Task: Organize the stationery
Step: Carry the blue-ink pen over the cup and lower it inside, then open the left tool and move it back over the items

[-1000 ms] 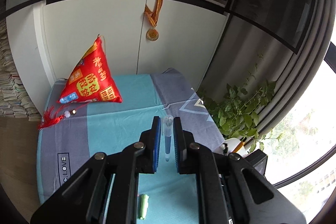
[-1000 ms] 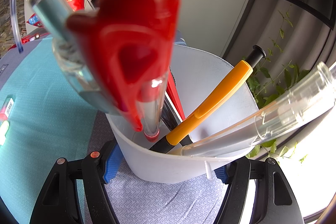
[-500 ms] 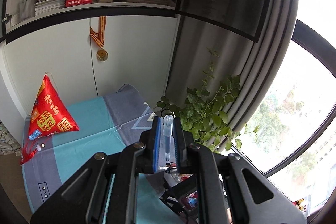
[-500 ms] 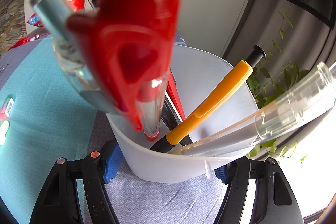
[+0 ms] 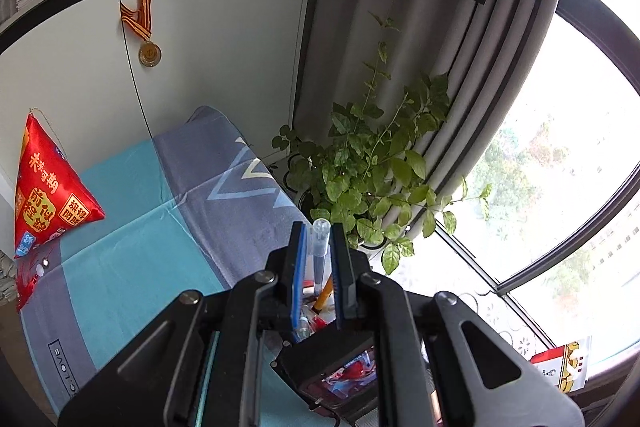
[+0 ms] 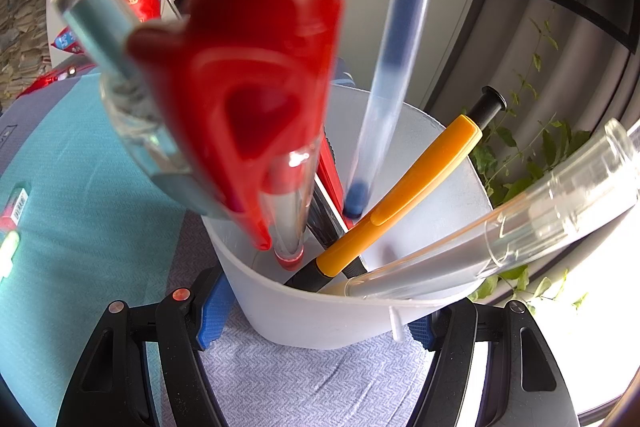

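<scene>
My right claw [image 6: 316,323] clasps the white cup [image 6: 340,311] to steady it on the cloth, while my left claw [image 5: 319,263] pinches a blue pen [image 6: 394,39] upright, its tip seemingly just inside the cup at twelve o'clock for dropping in.

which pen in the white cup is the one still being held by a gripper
The translucent blue-tipped pen, standing nearly upright with its tip down in the white plastic cup. The left gripper clamps its upper end; the orange clip pen and the others lean free on the rim.
</scene>
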The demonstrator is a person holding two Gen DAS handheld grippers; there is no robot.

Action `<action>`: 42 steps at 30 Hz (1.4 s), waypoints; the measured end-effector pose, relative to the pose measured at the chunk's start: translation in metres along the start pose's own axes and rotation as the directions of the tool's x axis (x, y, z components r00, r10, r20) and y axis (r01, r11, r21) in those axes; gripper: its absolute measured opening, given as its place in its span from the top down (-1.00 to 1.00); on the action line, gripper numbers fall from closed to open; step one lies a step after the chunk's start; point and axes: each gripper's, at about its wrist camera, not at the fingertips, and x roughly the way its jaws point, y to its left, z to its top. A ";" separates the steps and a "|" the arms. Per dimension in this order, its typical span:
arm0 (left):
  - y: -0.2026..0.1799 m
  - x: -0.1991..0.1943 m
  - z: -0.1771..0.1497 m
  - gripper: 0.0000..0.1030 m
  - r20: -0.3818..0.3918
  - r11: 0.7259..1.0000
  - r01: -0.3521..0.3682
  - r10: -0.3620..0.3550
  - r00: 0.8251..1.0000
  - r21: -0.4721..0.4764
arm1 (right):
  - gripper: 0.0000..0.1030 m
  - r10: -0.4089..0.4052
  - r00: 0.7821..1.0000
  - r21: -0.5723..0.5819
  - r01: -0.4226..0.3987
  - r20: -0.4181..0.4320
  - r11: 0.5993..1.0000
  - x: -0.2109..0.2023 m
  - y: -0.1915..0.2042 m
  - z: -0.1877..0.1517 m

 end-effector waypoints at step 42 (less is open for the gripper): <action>0.186 0.007 -0.152 0.27 -0.333 0.847 -0.338 0.206 0.920 -0.411 | -0.39 -0.003 1.000 -0.003 0.003 0.001 1.000 0.000 -0.002 0.000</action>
